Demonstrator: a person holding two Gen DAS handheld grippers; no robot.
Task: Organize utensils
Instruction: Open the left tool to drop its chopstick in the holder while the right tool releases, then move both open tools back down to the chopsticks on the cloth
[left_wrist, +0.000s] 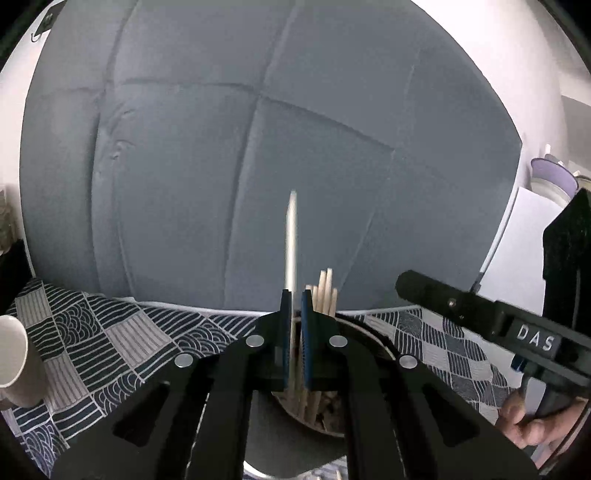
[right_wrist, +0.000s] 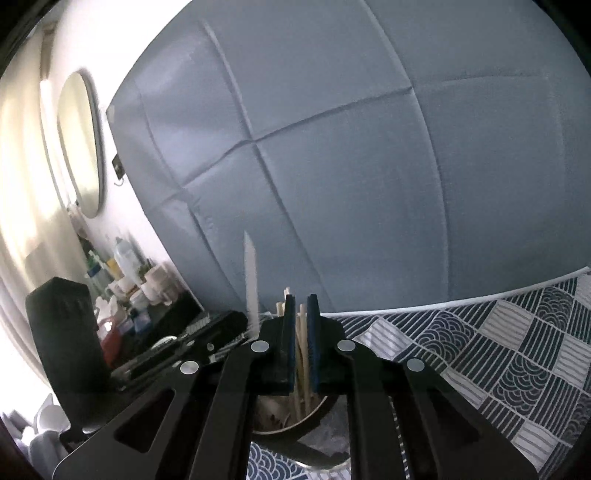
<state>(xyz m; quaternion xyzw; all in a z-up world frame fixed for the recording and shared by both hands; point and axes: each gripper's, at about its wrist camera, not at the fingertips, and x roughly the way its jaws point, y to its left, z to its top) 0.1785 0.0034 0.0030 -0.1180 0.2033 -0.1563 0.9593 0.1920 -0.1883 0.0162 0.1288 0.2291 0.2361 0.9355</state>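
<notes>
My left gripper (left_wrist: 294, 295) is shut on a long pale utensil (left_wrist: 291, 243) that stands nearly upright, its lower end in a round grey holder (left_wrist: 360, 326) below the fingers. Several wooden chopsticks (left_wrist: 325, 291) stand in that holder. My right gripper (right_wrist: 301, 300) hovers over the same holder (right_wrist: 321, 408), its blue pads close together around wooden chopsticks (right_wrist: 303, 347); I cannot tell whether it grips one. The pale utensil also shows in the right wrist view (right_wrist: 250, 280), left of my right gripper. The right gripper's body shows in the left wrist view (left_wrist: 480, 314).
A patterned navy and white cloth (left_wrist: 110, 339) covers the table. A beige cup (left_wrist: 14, 362) stands at the left. A grey-blue padded headboard (left_wrist: 258, 147) rises behind. Bottles and clutter (right_wrist: 125, 288) and an oval mirror (right_wrist: 79, 144) lie at the left in the right wrist view.
</notes>
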